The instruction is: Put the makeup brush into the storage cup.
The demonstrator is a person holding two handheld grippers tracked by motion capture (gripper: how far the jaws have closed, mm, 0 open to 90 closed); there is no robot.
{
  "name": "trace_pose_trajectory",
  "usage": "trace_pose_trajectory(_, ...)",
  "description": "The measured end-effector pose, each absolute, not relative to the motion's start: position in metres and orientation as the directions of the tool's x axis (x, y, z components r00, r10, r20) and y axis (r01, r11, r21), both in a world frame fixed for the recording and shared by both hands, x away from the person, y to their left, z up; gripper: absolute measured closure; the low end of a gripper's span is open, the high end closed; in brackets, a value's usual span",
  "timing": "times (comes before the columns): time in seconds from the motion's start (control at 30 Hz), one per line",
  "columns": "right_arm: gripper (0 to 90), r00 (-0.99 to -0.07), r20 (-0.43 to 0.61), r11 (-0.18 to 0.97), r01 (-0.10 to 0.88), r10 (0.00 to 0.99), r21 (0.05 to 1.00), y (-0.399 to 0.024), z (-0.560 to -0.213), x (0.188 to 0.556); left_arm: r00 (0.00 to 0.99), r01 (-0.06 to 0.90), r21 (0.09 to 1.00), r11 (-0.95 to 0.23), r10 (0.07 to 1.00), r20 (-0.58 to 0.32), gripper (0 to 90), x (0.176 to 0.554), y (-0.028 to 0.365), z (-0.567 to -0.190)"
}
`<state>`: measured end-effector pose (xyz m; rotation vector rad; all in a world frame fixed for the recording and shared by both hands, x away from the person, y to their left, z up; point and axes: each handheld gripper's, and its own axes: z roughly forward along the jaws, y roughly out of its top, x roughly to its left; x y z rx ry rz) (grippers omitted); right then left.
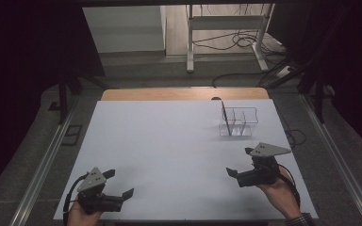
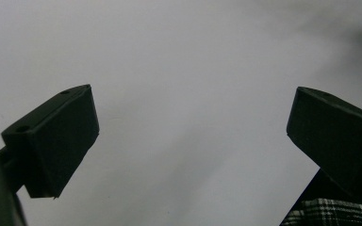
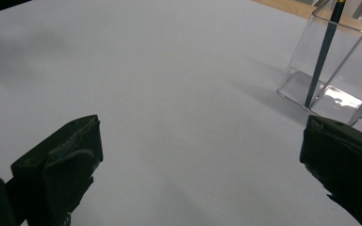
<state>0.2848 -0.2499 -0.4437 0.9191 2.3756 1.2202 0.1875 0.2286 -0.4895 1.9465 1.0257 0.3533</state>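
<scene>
Two hand-held grippers rest low near the front edge of a white table [image 1: 169, 155], the left gripper [image 1: 121, 183] and the right gripper [image 1: 238, 161] both with jaws spread wide and holding nothing. A clear plastic organizer [image 1: 238, 121] stands toward the far right, well apart from both, with a dark pencil [image 3: 321, 56] leaning upright inside. Bare tabletop lies between the grippers and the container.

High view looks forward and down over the white tabletop [image 1: 169, 150]. Both gripper views skim it closely; the right shares the clear organizer [image 3: 339, 61] at two o'clock.
</scene>
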Motion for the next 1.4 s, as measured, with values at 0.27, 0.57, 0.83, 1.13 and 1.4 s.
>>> trace_pose_trajectory(0.27,0.0,-0.740,0.011,0.436,0.408,0.672,0.802,-0.254,-0.447,0.278,0.616,0.526,0.807,-0.267,0.774,-0.145,3.5,0.188,0.229,-0.490)
trace_pose_trajectory(0.57,0.0,-0.737,0.002,0.443,0.408,0.676,0.798,-0.257,-0.449,0.271,0.614,0.529,0.807,-0.264,0.775,-0.149,3.5,0.188,0.229,-0.490)
trace_pose_trajectory(0.83,0.0,-0.734,0.003,0.443,0.412,0.679,0.797,-0.261,-0.450,0.266,0.611,0.529,0.807,-0.261,0.777,-0.149,3.5,0.188,0.231,-0.490)
trace_pose_trajectory(1.13,0.0,-0.726,-0.004,0.444,0.416,0.688,0.794,-0.268,-0.452,0.260,0.611,0.530,0.806,-0.262,0.777,-0.150,3.5,0.188,0.231,-0.490)
trace_pose_trajectory(1.4,0.0,-0.712,-0.013,0.441,0.421,0.702,0.793,-0.276,-0.453,0.254,0.610,0.535,0.804,-0.260,0.777,-0.155,3.3,0.189,0.233,-0.491)
